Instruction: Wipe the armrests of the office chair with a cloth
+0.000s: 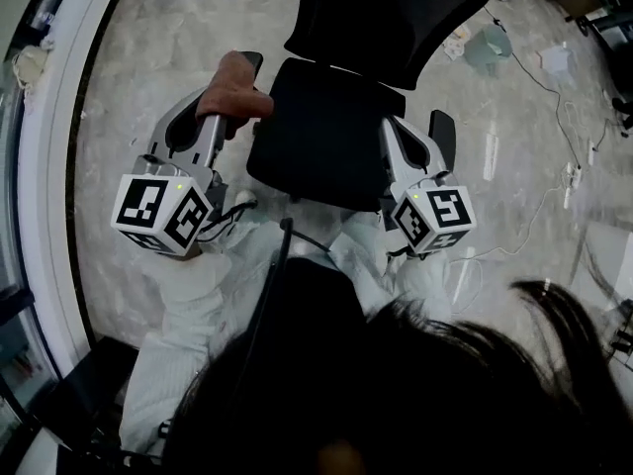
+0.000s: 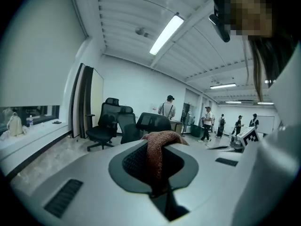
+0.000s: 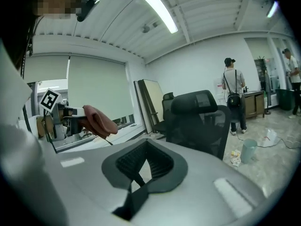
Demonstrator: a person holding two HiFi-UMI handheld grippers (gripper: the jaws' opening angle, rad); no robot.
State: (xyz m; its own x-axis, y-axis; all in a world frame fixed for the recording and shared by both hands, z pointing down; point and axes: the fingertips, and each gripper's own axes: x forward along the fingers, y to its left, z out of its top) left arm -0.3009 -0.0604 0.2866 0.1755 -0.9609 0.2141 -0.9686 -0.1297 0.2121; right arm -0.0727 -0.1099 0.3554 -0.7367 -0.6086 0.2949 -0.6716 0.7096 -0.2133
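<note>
The black office chair (image 1: 326, 132) stands below me, its seat between my two grippers. My left gripper (image 1: 212, 119) is shut on a reddish-brown cloth (image 1: 235, 85), which hangs over the chair's left armrest (image 1: 251, 60) and hides most of it. In the left gripper view the cloth (image 2: 159, 147) fills the gap between the jaws. My right gripper (image 1: 393, 129) is at the seat's right edge, beside the right armrest (image 1: 443, 135), shut with nothing in it. The right gripper view shows the chair's back (image 3: 197, 117) ahead and the cloth (image 3: 99, 120) at the left.
A white curved sill (image 1: 45, 166) runs along the left. Cables (image 1: 554, 181) and a pale cup (image 1: 490, 46) lie on the floor to the right. Other black chairs (image 2: 107, 125) and several standing people (image 2: 207, 122) are farther off in the room.
</note>
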